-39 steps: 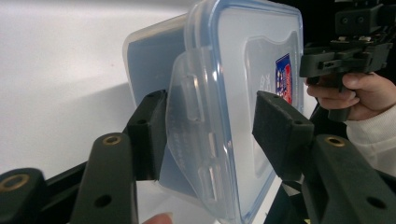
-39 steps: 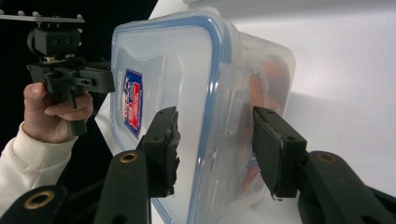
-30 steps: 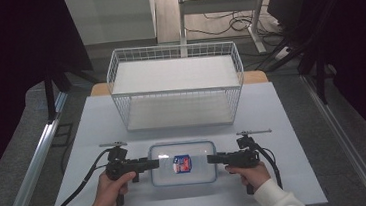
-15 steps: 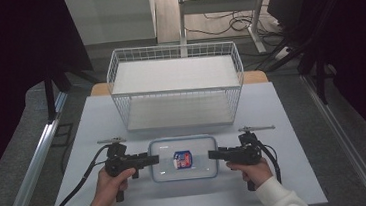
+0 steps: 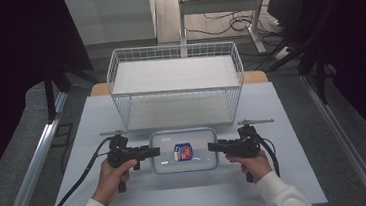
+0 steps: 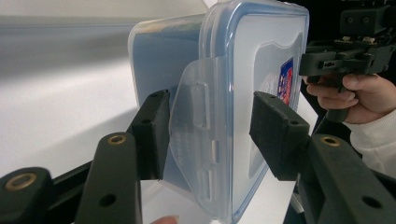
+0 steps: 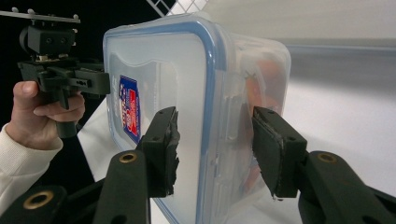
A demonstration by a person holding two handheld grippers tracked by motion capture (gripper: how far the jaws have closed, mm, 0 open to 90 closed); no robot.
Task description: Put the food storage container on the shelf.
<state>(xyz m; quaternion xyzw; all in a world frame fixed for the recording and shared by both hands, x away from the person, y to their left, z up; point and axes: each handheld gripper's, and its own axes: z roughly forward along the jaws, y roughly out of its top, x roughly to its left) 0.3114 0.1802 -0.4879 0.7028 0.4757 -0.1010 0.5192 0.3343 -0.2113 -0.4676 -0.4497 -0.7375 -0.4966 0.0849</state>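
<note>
Both tongs [image 5: 154, 151] [image 5: 212, 146] clamp the clear box [image 5: 185, 164]; its red-blue label [image 5: 182, 151] is unreadable.

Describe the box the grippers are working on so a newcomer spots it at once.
Find the white wire basket on the table. Just in front of it lies a clear plastic container, flat and rounded. Its blue-rimmed lid and small blue-and-red label set it apart.

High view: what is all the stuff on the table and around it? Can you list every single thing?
container: 1, clear with blue-rimmed lid, table front middle
label: 1, blue and red, on the lid
wire basket: 1, white, behind the container
table: 1, white, centre
cables: several, black, floor at back
left gripper: 1, black, at container's left end
right gripper: 1, black, at container's right end
hands: 2, white sleeves, bottom
</note>
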